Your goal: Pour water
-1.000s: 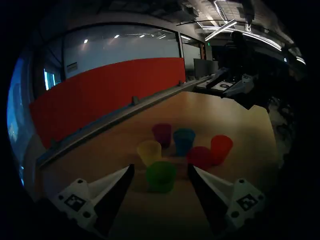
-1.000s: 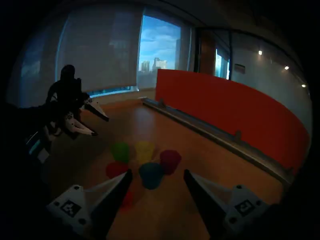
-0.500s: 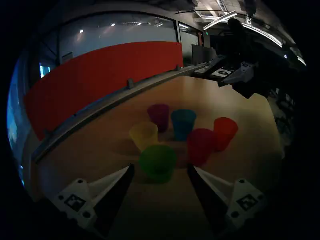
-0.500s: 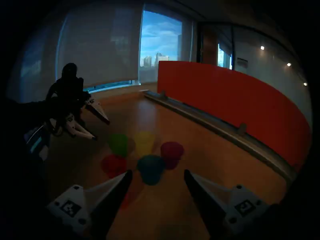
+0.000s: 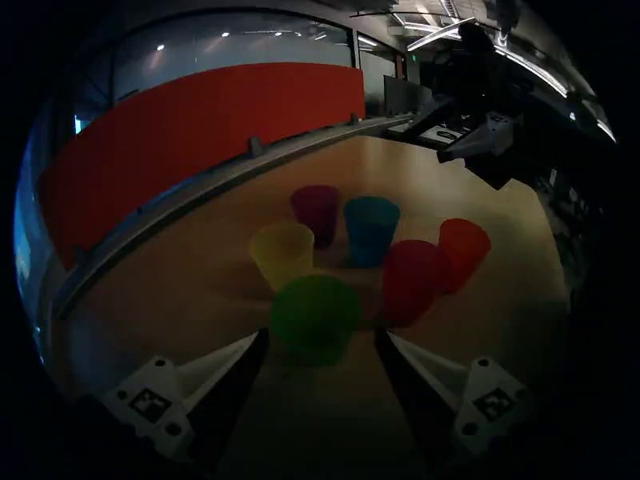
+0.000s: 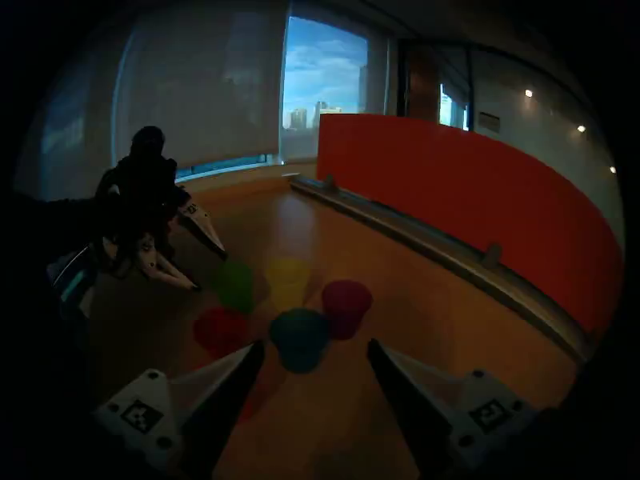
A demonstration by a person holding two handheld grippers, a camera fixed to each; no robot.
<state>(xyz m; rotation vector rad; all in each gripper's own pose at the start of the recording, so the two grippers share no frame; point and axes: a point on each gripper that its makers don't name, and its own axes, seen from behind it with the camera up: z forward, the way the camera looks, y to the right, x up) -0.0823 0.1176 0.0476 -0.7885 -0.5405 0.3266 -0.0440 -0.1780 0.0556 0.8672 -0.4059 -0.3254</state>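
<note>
Dim office, a red partition [image 5: 200,120] behind a wooden table [image 5: 160,320]. Over the past second the left gripper [image 5: 321,340] has eased forward. The green cup [image 5: 312,312] now stands at the mouth of its open, empty jaws, larger than before and untouched. Left of the jaws' line sits the yellow cup [image 5: 282,252]; beyond the gap are the purple cup [image 5: 316,212] and blue cup [image 5: 370,228]; to the right are the red cup [image 5: 412,280] and orange cup [image 5: 462,252] (contents too dark to tell). The right gripper [image 6: 314,346], also open and empty, has crept in from the far side, with the blue cup just ahead of its gap. A grasp looks near; pouring has not begun.
</note>
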